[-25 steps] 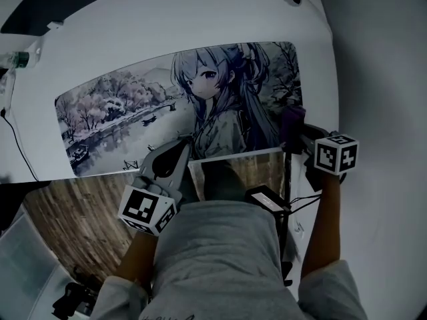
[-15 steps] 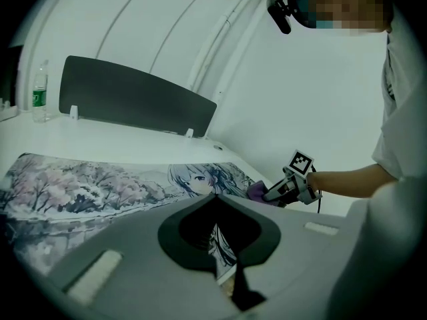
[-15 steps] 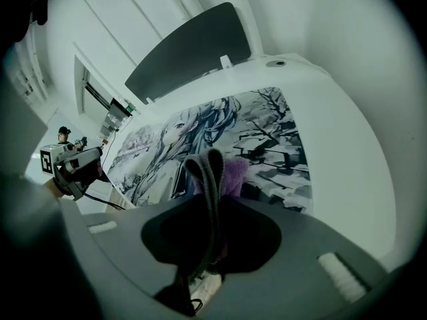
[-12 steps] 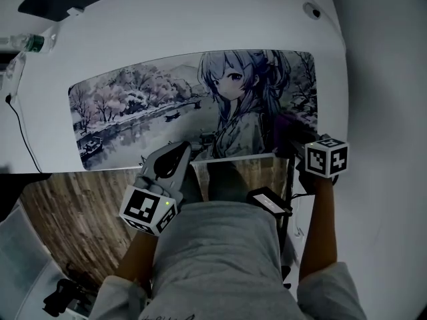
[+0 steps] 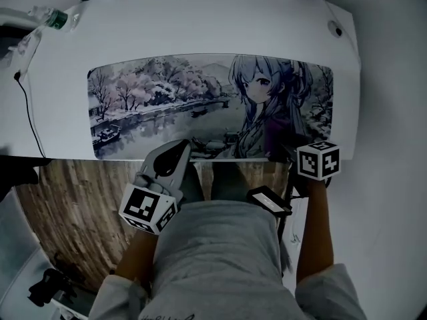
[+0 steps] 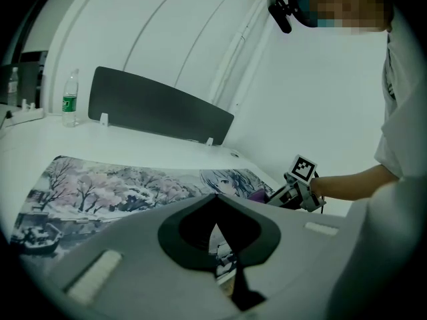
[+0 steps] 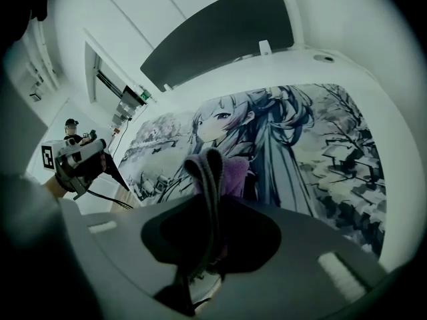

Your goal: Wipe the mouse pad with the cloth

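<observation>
A long mouse pad (image 5: pixel 167 105) printed with a snowy landscape and an anime girl lies on the white desk (image 5: pixel 200 25). My right gripper (image 5: pixel 292 149) is shut on a purple cloth (image 5: pixel 276 133) that rests on the pad's near right part, over the girl's robe. From the right gripper view the cloth (image 7: pixel 230 173) bulges out between the closed jaws (image 7: pixel 212 179), with the pad (image 7: pixel 300 145) beyond. My left gripper (image 5: pixel 180 147) hovers shut and empty at the pad's front edge, left of the cloth. The left gripper view shows its own tips (image 6: pixel 215 199) and the pad (image 6: pixel 120 185).
A water bottle (image 5: pixel 57 19) stands at the desk's far left corner, with a black cable (image 5: pixel 27 105) trailing near it. A dark divider panel (image 6: pixel 160 105) runs along the desk's back edge. Wooden floor (image 5: pixel 73 205) shows below the front edge. A black device (image 5: pixel 269 201) hangs at the person's waist.
The right gripper has dragged the cloth leftward over the pad, away from its right edge. The head camera has shifted, so the pad sits further right in view. The left gripper has barely moved.
</observation>
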Demonstrator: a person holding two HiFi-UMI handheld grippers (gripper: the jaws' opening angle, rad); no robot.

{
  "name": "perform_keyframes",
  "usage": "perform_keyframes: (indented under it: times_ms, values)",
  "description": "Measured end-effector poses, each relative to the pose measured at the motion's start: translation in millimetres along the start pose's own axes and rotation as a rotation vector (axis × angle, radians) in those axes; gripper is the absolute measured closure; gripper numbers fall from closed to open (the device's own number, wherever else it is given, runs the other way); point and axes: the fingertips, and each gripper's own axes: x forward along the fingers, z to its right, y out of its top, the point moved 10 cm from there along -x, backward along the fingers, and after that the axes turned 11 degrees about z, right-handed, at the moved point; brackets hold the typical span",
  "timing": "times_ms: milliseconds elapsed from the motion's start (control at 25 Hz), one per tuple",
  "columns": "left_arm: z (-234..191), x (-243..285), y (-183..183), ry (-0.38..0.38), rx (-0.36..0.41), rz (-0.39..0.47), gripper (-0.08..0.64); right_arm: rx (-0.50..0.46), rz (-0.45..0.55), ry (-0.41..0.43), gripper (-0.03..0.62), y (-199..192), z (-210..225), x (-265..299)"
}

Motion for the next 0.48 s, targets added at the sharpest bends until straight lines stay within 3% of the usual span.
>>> perform_keyframes:
  times_ms: [480]
  values:
    - [-53.8, -63.0, -3.2, 0.086, -0.032, 0.024, 0.544, -0.05, -0.028, 0.036, 0.505, 13.0, -66.8, 45.1]
